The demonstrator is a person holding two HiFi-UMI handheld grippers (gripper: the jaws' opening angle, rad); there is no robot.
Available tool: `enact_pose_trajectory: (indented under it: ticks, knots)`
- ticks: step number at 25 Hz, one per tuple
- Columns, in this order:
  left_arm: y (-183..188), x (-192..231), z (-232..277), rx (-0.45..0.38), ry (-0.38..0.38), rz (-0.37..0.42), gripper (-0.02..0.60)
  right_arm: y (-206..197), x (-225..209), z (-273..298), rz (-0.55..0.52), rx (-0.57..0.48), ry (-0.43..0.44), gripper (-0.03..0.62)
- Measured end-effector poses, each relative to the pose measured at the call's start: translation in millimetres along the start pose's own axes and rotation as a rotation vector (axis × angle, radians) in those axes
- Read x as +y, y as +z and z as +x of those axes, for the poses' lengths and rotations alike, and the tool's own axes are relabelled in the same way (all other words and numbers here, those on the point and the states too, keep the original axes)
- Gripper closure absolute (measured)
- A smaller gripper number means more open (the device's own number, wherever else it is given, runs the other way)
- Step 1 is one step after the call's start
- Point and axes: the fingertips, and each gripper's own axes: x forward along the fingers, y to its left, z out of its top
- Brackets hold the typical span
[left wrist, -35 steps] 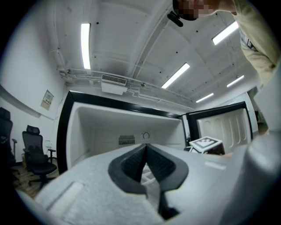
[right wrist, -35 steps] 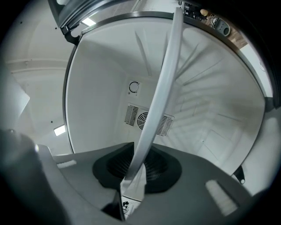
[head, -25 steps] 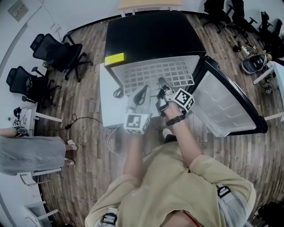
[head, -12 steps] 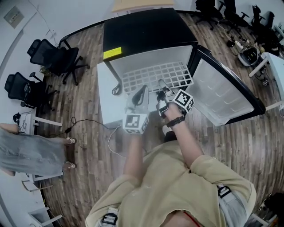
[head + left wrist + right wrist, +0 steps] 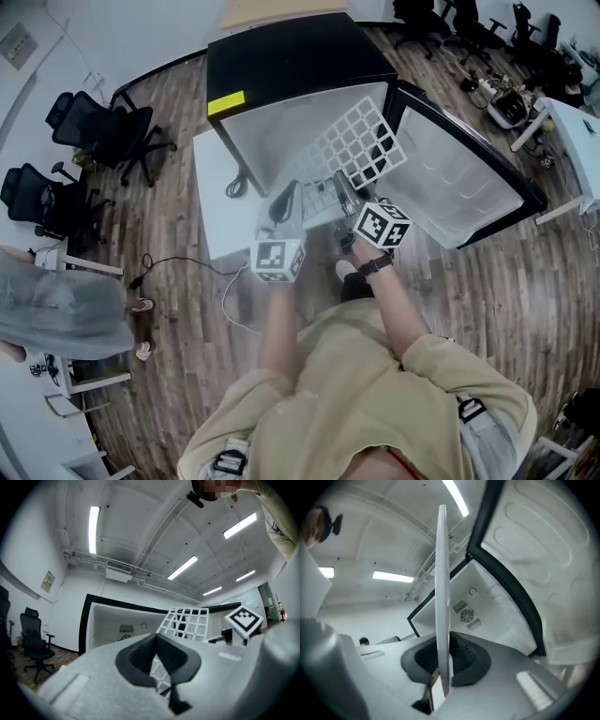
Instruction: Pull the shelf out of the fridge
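The right tool [image 5: 340, 185] is closing on the wire shelf [image 5: 361, 141], which slants away toward one o'clock; the left tool [image 5: 284, 197] pinches it alongside.

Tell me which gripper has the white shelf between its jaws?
The right gripper: the white shelf stands edge-on between its closing jaws. The left gripper has jaws meeting at their tips, the shelf only beyond them.

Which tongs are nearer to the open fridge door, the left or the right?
Right. The right tongs, closing with the edge of the shelf between their jaws, are close beside the door. The left tongs sit farther away, on the other side of the right ones.
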Motion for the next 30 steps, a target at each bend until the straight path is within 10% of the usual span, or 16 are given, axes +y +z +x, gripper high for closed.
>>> enact_pose_trajectory:
  ticks: [5, 11, 30]
  knots:
    - [-0.4, 10.9, -12.4, 0.001, 0.067, -0.007, 0.58, 8.7, 21.2, -16.7, -0.424, 0.006, -0.103, 0.566]
    - [-4.1, 15.0, -24.7, 0.013, 0.113, 0.017, 0.58, 18.0, 30.7, -32.1, -0.663, -0.022, -0.202, 0.566]
    - [-18.4, 20.9, -22.0, 0.041, 0.119, 0.017, 0.58, 23.5, 40.7, -26.1, -0.731, -0.026, -0.21, 0.566]
